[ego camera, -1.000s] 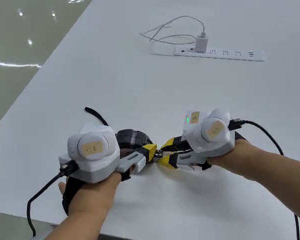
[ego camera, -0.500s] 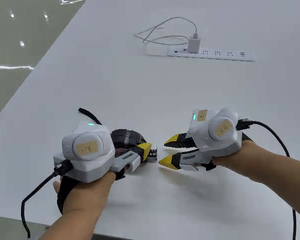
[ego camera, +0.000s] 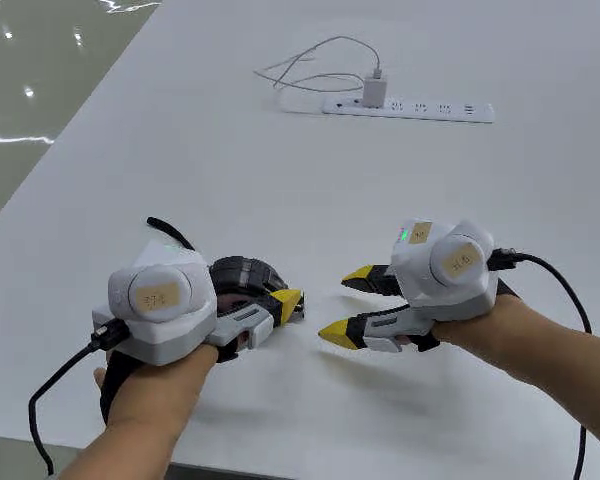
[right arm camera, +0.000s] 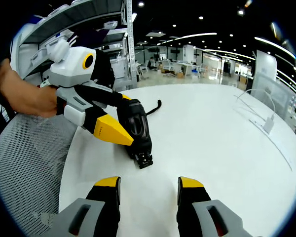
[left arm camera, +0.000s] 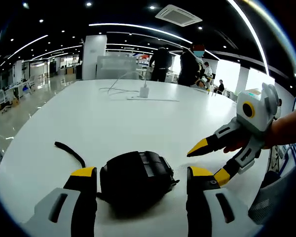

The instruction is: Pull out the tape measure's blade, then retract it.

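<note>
My left gripper (left arm camera: 141, 171) and right gripper (ego camera: 342, 305) are white, tan stickers (ego camera: 160, 296) on top, yellow-tipped jaws; black cables (ego camera: 65, 385) exit bottom corners.

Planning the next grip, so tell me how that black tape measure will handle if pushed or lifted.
The tape measure looks chunky, so probably heavy for its size. Its ridged black case should give jaws fair purchase. It appears to stand on its narrow edge between the jaws of the left gripper, so a sideways push would likely tip it.
</note>
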A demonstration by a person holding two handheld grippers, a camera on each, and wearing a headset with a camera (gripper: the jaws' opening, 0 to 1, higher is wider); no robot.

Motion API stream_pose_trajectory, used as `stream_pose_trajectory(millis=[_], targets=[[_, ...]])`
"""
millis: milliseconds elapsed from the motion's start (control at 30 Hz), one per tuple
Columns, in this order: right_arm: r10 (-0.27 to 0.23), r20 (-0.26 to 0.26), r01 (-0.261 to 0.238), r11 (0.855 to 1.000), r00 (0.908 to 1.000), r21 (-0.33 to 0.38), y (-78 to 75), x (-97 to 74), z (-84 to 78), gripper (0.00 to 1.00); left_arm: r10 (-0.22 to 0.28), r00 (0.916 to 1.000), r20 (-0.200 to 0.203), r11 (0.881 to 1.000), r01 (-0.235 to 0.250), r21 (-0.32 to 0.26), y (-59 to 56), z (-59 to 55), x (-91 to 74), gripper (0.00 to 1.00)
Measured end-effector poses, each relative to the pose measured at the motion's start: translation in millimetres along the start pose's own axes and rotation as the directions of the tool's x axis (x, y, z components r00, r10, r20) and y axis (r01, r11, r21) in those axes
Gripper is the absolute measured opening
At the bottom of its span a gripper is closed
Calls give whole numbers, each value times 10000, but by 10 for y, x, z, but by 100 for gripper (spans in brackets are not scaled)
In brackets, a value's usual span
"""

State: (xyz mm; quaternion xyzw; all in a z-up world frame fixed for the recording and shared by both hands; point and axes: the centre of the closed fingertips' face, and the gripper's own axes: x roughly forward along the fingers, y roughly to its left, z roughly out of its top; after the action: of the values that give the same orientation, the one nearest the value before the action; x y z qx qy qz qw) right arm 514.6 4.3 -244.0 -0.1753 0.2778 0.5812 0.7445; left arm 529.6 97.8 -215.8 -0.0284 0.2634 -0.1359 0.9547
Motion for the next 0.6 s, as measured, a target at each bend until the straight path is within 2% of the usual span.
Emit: stream_pose_trajectory(millis=[100,200,333,467,600], targets=[[-305,45,304,9993,9995,222,-21,-64,-18,51,-22,10000,3,10000,22,19,26,-7,-36,77],[-551,142,544,9975,9984,461,-21,-151,-22,53,-175,9998,-52,9998,175,-12,41,-24,-77,80],[-860,198,841,9930,9961,827,-17,-233,-50,59,-560,9983,-188,9984,561,25,5,-54,-120,92],[-1075,348,1001,9805,9936,1693,8,-336,-79,66,-987,9941,-445,9950,993,131,-12,-95,-192,99],[-1457,497,1330,9704,9881,2018,5,-441,-90,72,-1313,9895,-610,9911,1323,139,-31,-104,-289,99]])
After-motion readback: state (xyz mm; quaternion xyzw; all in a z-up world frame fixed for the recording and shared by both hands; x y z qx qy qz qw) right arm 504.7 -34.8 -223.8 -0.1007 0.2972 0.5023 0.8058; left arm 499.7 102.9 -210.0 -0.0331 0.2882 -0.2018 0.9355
